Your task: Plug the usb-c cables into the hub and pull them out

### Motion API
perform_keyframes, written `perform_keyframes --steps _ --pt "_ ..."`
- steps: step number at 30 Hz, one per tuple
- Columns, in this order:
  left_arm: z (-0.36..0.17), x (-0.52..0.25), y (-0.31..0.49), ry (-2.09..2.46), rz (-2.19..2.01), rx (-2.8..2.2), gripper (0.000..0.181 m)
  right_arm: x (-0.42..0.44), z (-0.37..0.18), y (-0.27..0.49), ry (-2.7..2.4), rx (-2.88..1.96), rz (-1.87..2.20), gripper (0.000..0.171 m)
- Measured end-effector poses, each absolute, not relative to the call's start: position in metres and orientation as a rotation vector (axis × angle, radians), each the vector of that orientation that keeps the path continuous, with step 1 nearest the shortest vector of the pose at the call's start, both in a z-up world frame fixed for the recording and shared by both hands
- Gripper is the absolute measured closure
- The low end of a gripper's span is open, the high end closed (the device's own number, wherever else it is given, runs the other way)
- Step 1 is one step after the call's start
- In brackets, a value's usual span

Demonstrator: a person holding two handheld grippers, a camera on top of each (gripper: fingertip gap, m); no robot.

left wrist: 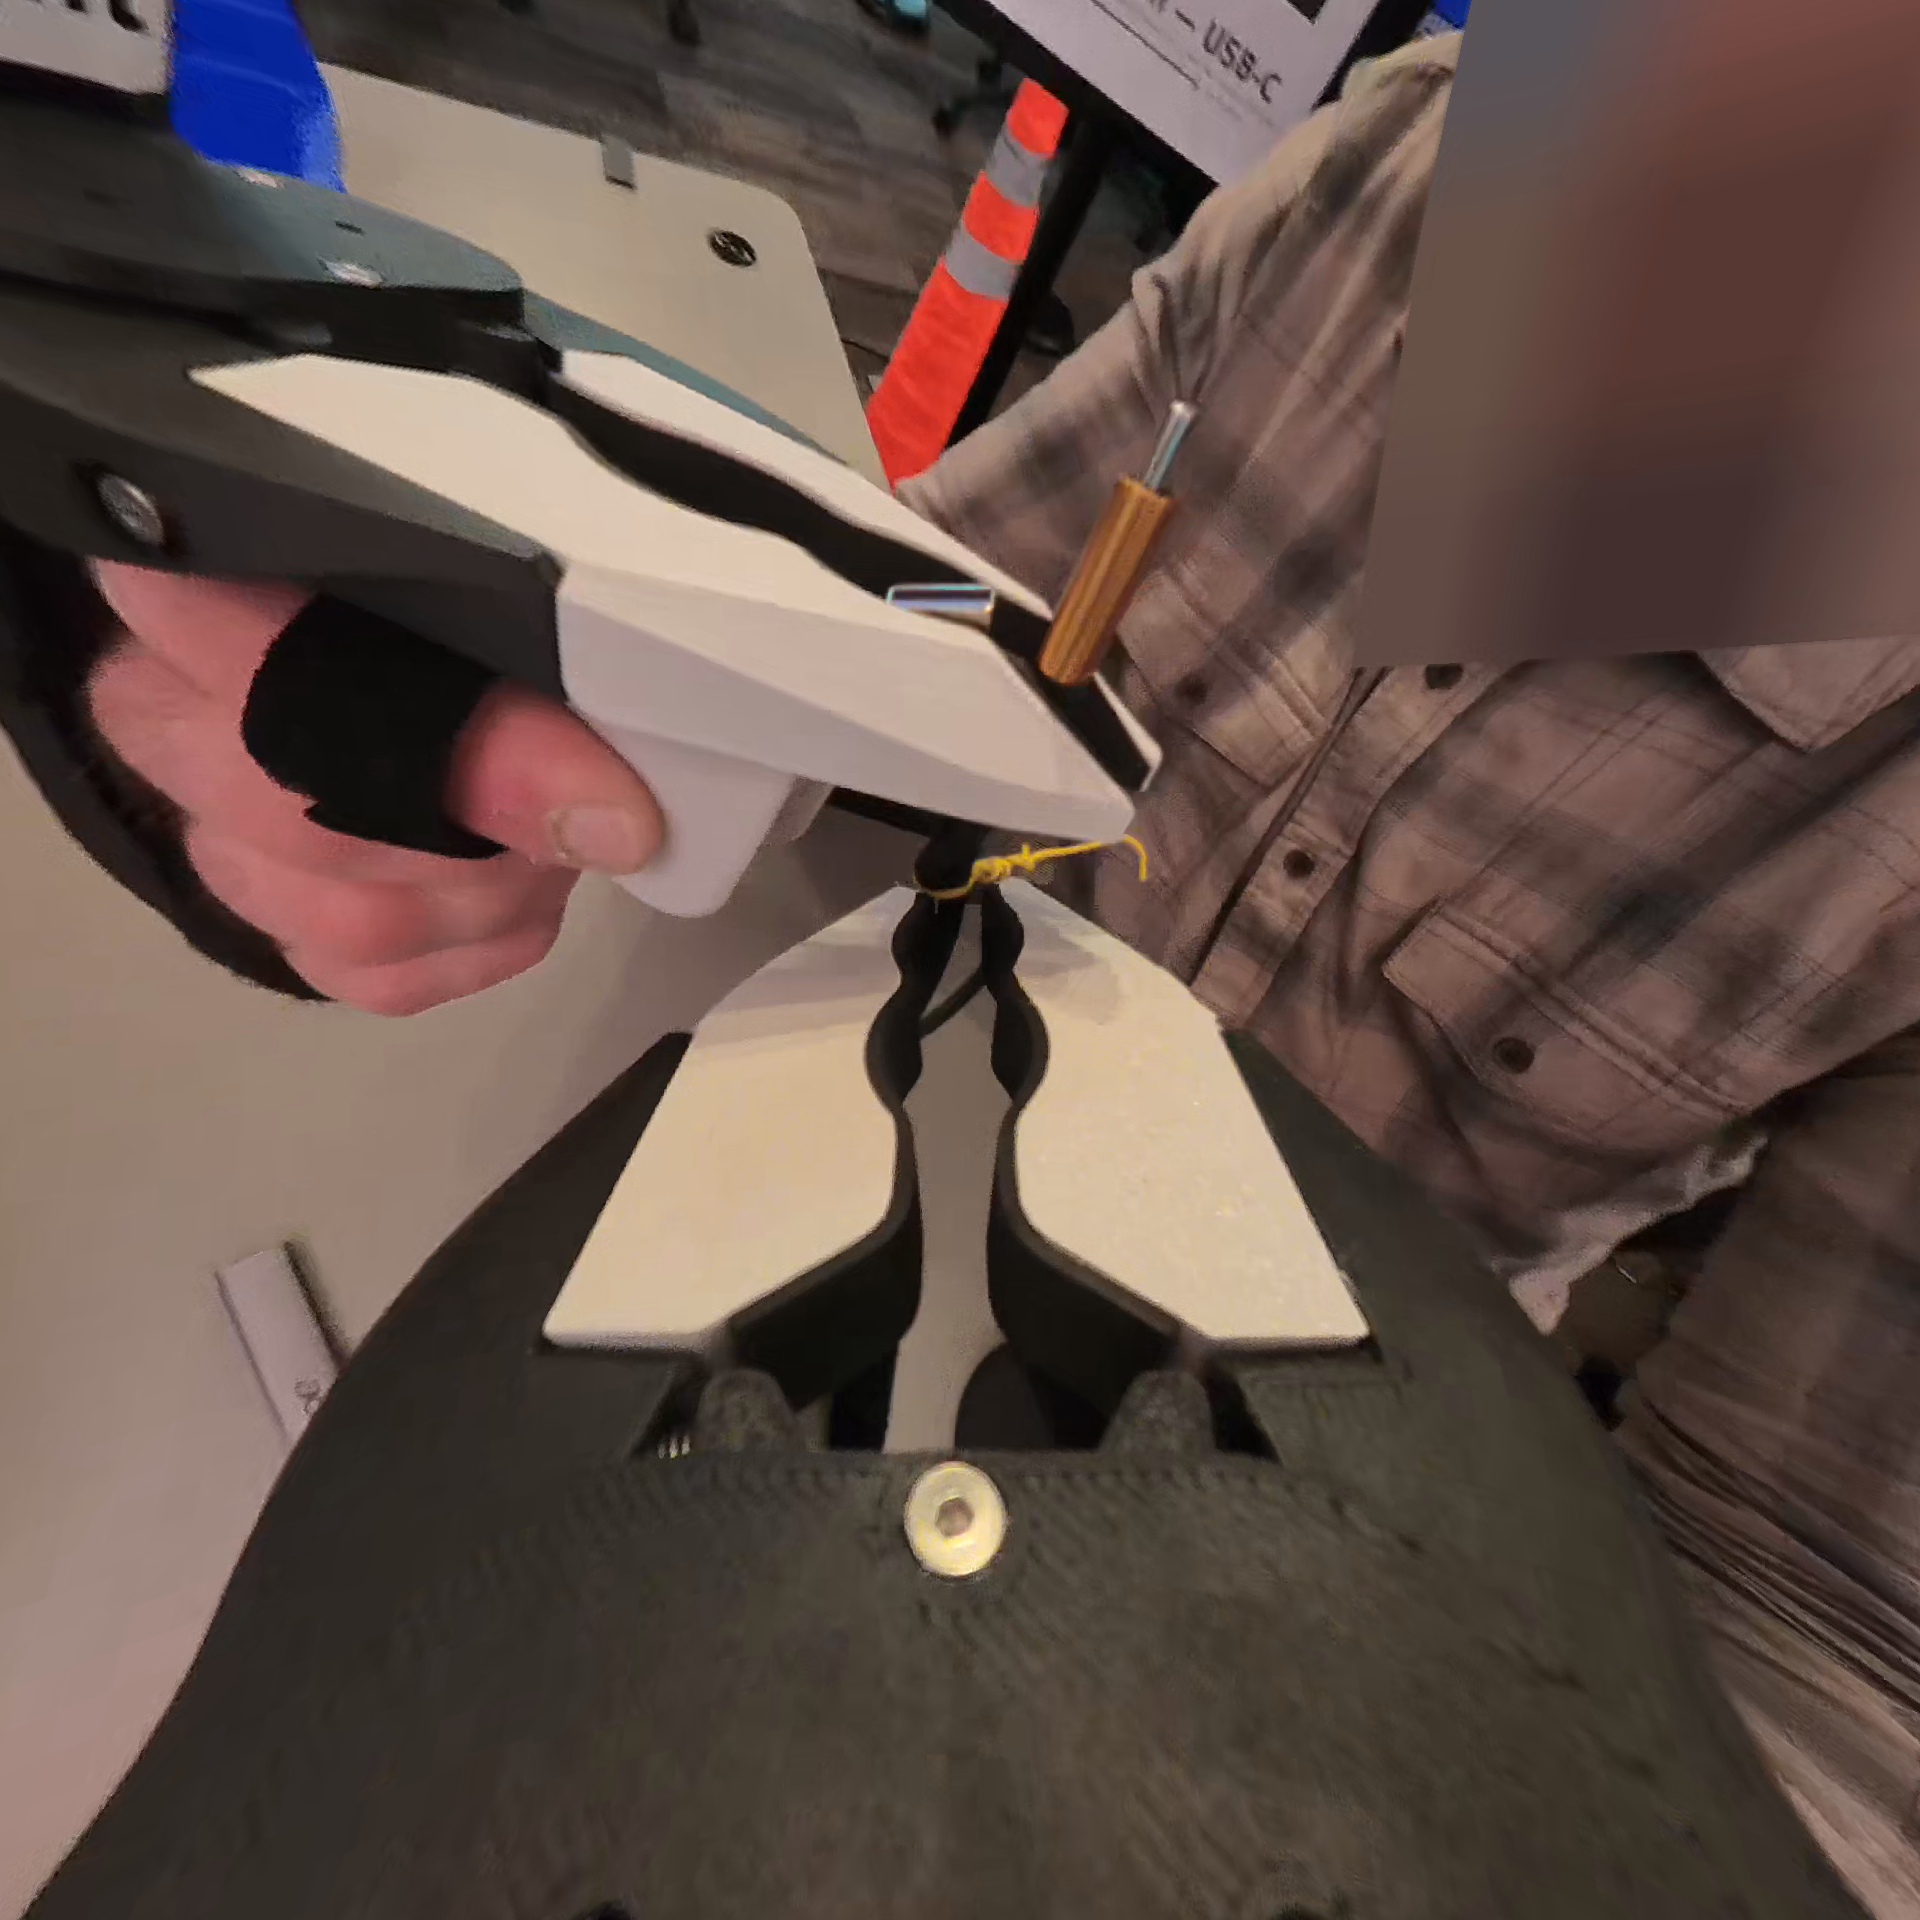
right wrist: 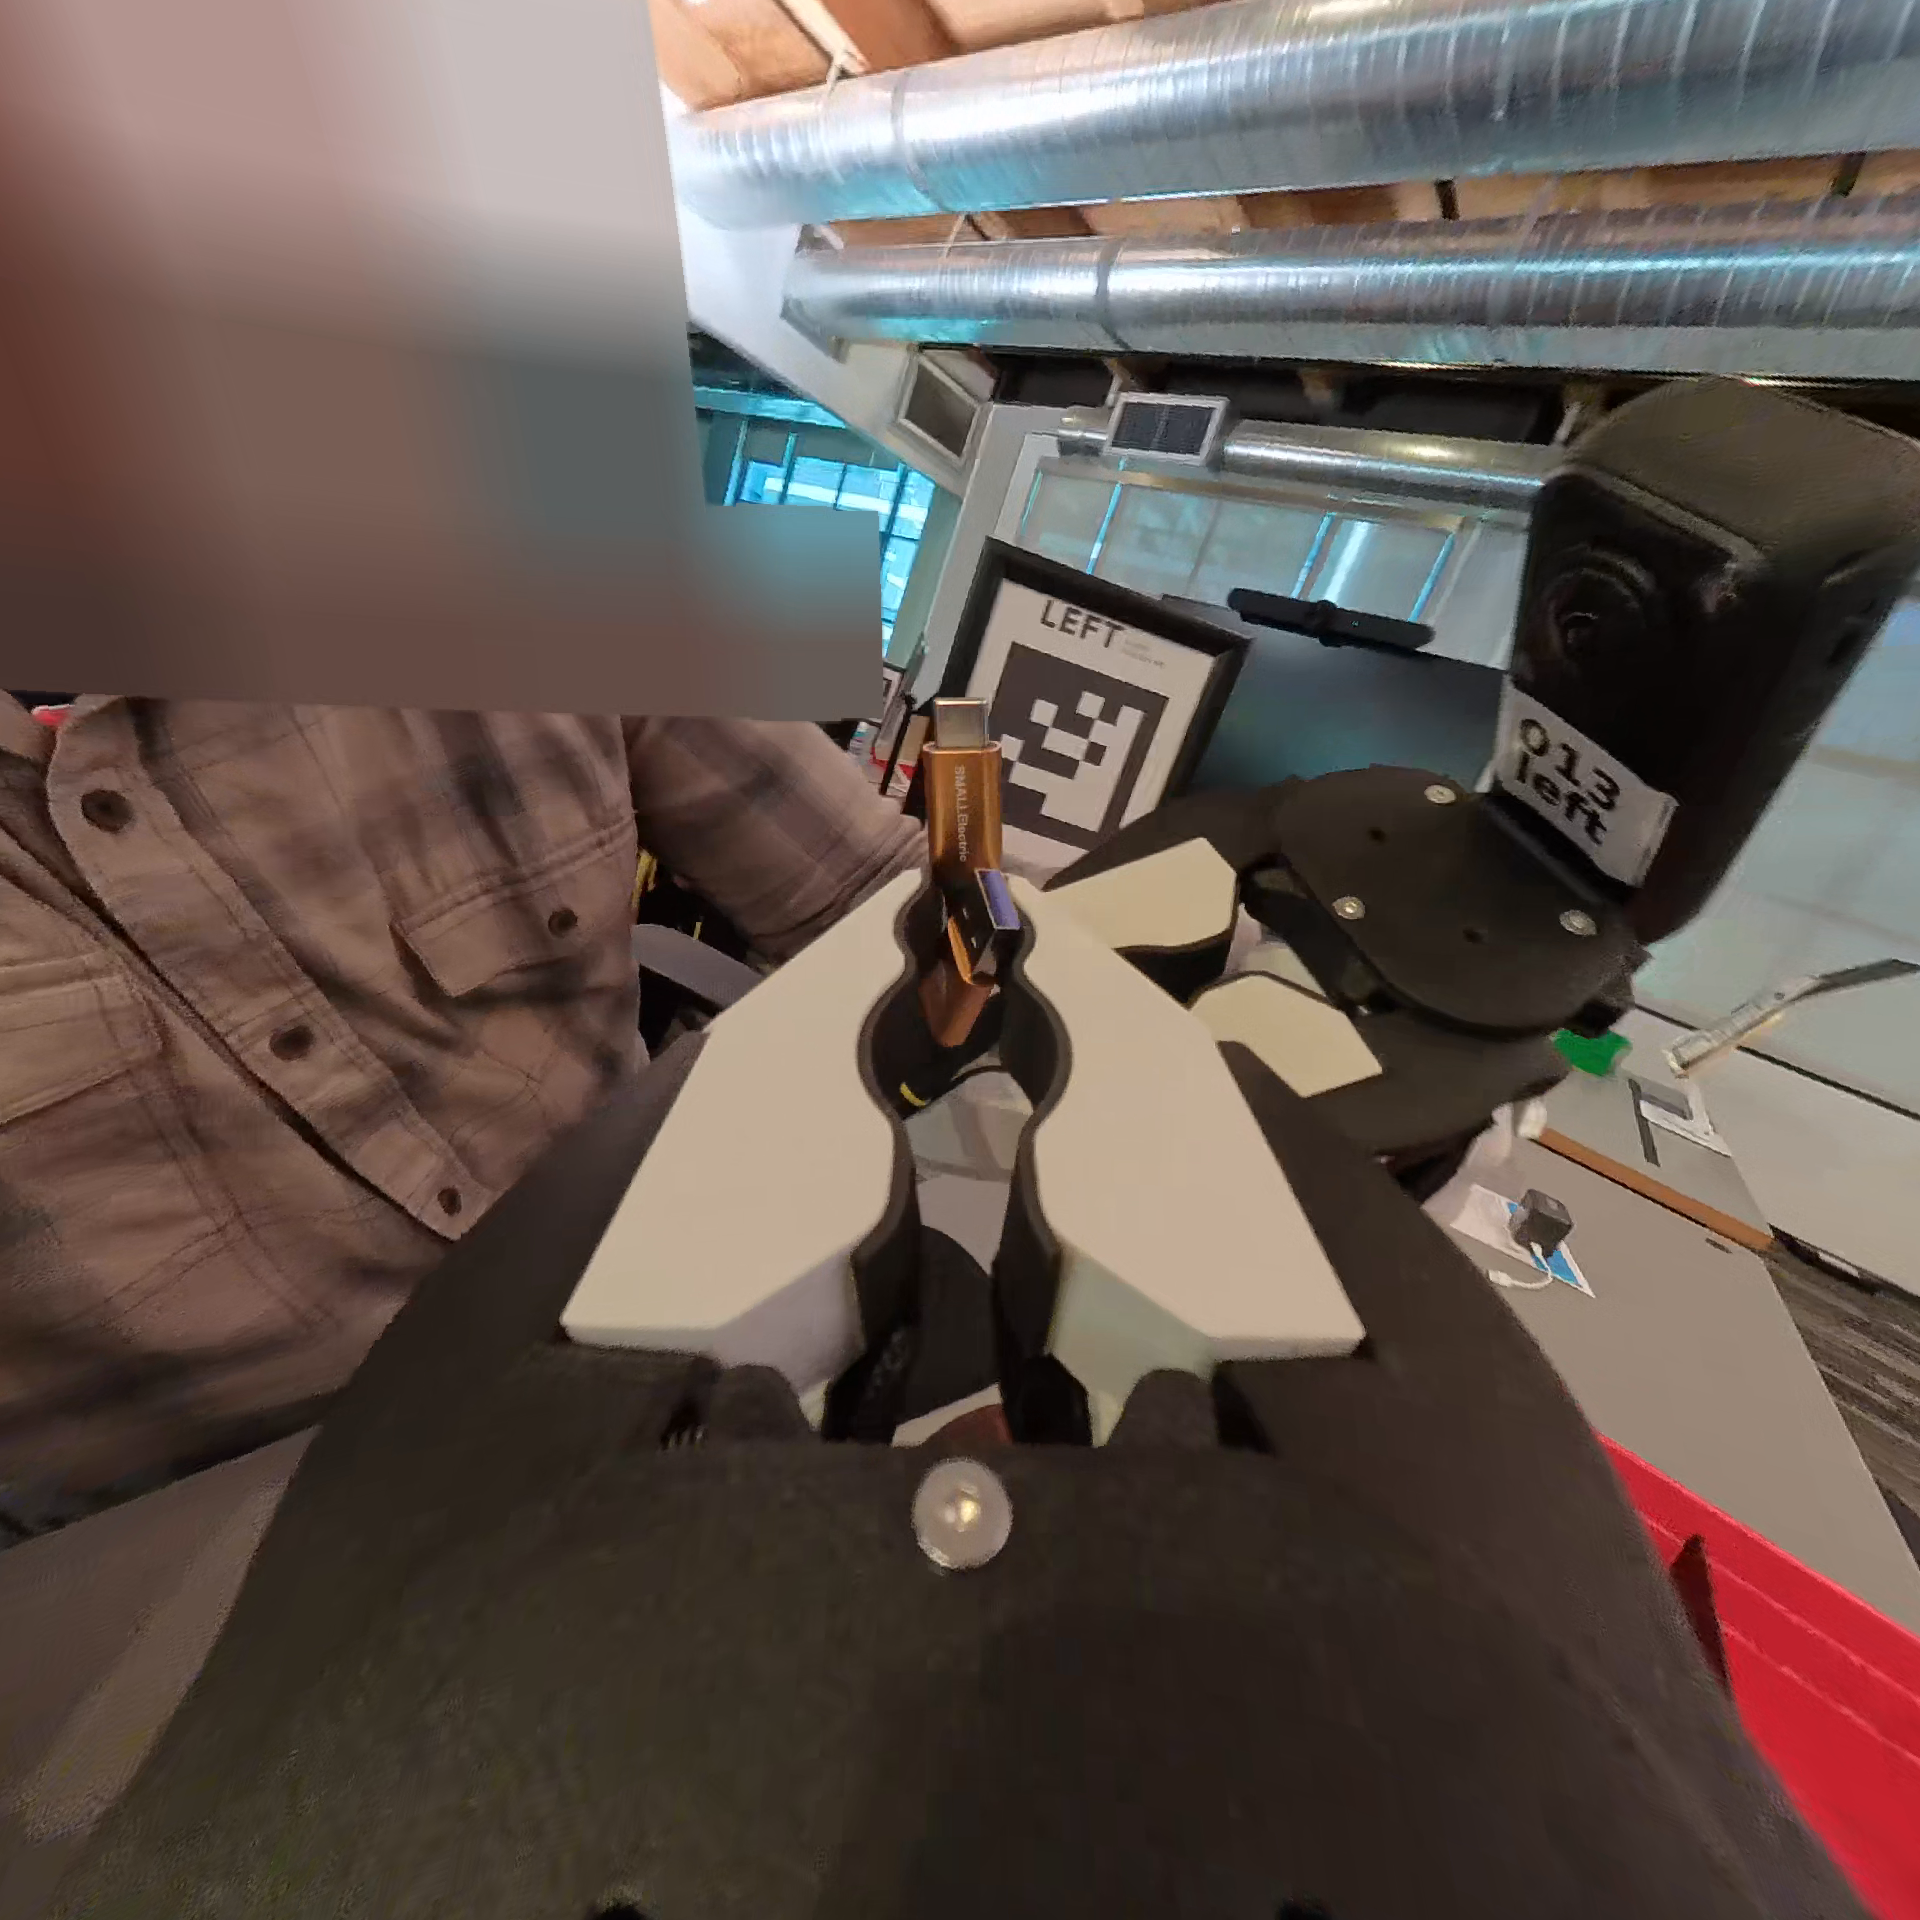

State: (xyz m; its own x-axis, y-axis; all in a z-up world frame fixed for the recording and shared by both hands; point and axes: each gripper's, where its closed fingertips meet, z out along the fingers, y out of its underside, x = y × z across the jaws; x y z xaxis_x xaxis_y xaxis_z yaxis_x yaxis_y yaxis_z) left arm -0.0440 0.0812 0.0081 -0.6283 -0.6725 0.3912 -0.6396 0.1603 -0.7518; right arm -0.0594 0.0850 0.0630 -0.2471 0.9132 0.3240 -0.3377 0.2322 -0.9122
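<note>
- Two grippers are up in the air, close in front of a person in a plaid shirt [right wrist: 260,935].
- One, the right gripper [right wrist: 961,914], has its two white fingers [right wrist: 790,1091] pressed together on a bunch of cable plugs. I can see a gold plug [right wrist: 964,810] sticking up past the tips. It has a small silver usb-c end [right wrist: 964,722] on top.
- Next to it, a wider flat plug [right wrist: 982,925] with a blue inside is also caught between the fingers.
- From the left wrist view, the gold plug [left wrist: 1107,582] pokes out of the right gripper's tips, and a hand [left wrist: 343,790] holds that gripper's handle.
- Now the left gripper [left wrist: 956,894]. Its fingers are almost together at the tips. A dark cable [left wrist: 940,862] with a yellow tie [left wrist: 1023,860] sits right there. I think it is pinched on the cable, but the right gripper hides the tips, so I cannot tell for sure.
- No hub shows in either picture, so I cannot say where it is.
- My guess at the step: the cables are being held and sorted in the air, and nothing is plugged in right now.
- Next move, I think: get one plug alone, with its small end pointing out straight. Then bring it to the hub and line it up with a hole.
- With two plugs squeezed together, one could slip or twist.
</note>
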Motion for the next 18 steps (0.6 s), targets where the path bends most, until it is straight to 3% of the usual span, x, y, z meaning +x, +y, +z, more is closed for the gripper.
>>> perform_keyframes --steps 4,11,14,18 --pt "0.012 -0.035 0.096 2.219 -1.495 -1.376 0.154 -0.055 0.07 0.095 -1.237 -0.635 1.312 0.167" --pt "0.01 -0.028 0.118 1.817 -1.426 -1.391 0.096 -0.031 0.089 0.129 -1.003 -0.679 1.213 0.166" --pt "-0.009 -0.014 0.122 1.742 -1.298 -1.457 0.093 -0.03 0.089 0.137 -0.977 -0.727 1.138 0.167" --pt "-0.03 -0.003 0.122 1.724 -1.2 -1.546 0.121 -0.023 0.093 0.142 -0.945 -0.745 1.079 0.166"
